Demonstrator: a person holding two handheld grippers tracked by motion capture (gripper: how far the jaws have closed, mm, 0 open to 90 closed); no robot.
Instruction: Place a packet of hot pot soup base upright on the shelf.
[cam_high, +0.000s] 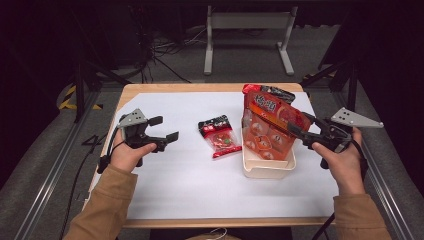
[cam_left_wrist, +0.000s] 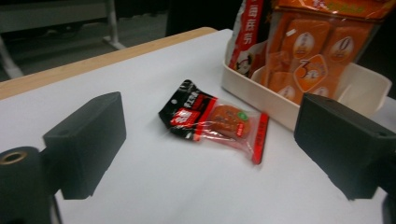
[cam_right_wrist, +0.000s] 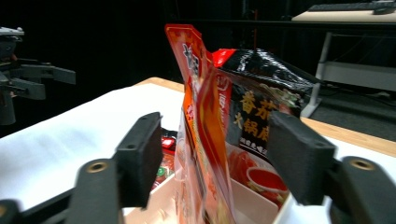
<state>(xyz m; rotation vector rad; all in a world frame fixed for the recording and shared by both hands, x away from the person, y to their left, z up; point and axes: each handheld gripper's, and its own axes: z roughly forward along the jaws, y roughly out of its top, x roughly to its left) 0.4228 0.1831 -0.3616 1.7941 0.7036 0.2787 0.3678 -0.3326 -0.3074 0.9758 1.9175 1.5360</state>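
We have packing of snack bags into a bin in hand. The orange bag (cam_high: 267, 131) stands upright in the cream bin (cam_high: 267, 170) at the right of the desk (cam_high: 175, 195), leaning on a black bag (cam_high: 272, 93) behind it at the far end. Our right gripper (cam_high: 299, 128) sits just right of the bin with its jaws spread; in the right gripper view the orange bag's edge (cam_right_wrist: 203, 126) rises between them, but neither pad presses on it, so we judge it released.

The small packet (cam_high: 220, 136) lies flat on the white sheet near the middle of the desk, just left of the bin and apart from it. Our left gripper (cam_high: 164, 128) hovers well to its left, jaws spread and empty; in the left gripper view the packet (cam_left_wrist: 212, 119) lies ahead between the two pads.

The packet looks light, limp and slick: clear film over a soft filling, with a flat sealed rim. We would pinch it at the black header end, where the film is doubled and stiffer, since the middle may slide or bulge. Lying flat, it gives little to grip, so one jaw likely has to slip under an edge. The orange bag stands only by leaning, and a nudge may tip it.
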